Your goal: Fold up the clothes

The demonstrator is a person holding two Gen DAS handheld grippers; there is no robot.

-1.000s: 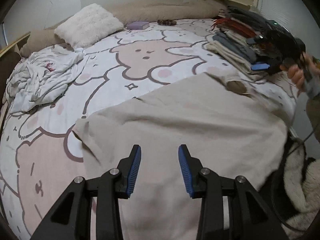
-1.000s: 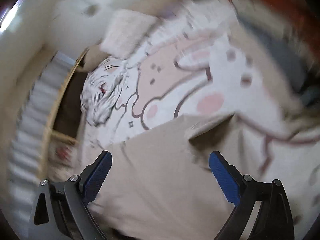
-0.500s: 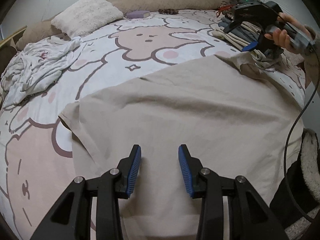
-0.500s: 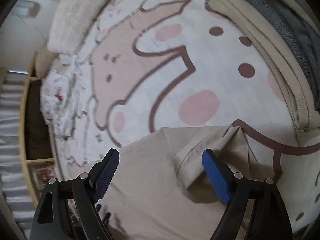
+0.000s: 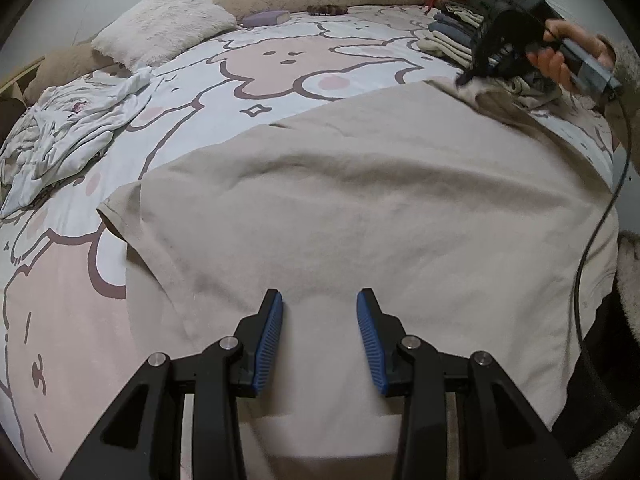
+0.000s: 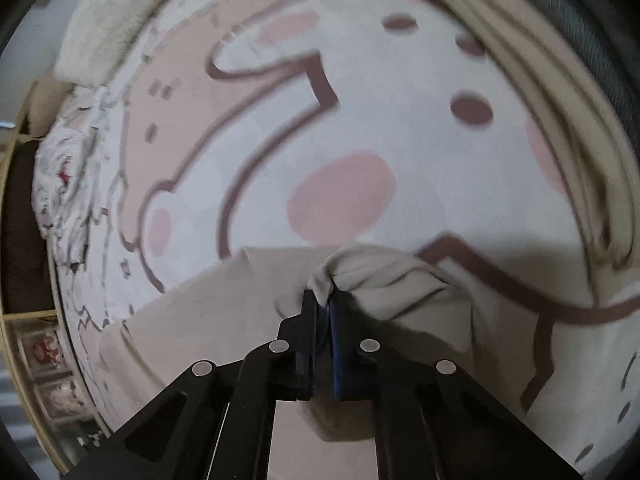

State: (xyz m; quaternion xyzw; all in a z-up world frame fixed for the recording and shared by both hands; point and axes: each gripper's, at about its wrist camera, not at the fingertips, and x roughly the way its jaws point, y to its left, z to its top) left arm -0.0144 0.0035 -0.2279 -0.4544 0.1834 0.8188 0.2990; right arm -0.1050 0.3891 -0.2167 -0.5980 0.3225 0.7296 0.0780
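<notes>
- Since half a second ago: right tongs [image 6: 323, 300], then wide open over the shirt's far corner, have clamped onto it.
- Left view: beige shirt [image 5: 360, 200] lies spread flat on the bed [image 5: 280, 68], one sleeve out at left. Left tongs [image 5: 319, 336] hover over the near hem, partly open, holding nothing. Folded stack [image 5: 448, 36] far right; white heap [image 5: 68, 132] far left.
- Right view: tongs shut, cloth bunched between pads, corner lifted.
- Judgement: light, limp, non-slip cloth; sags unless taken at corners, hem or shoulder seam.
</notes>
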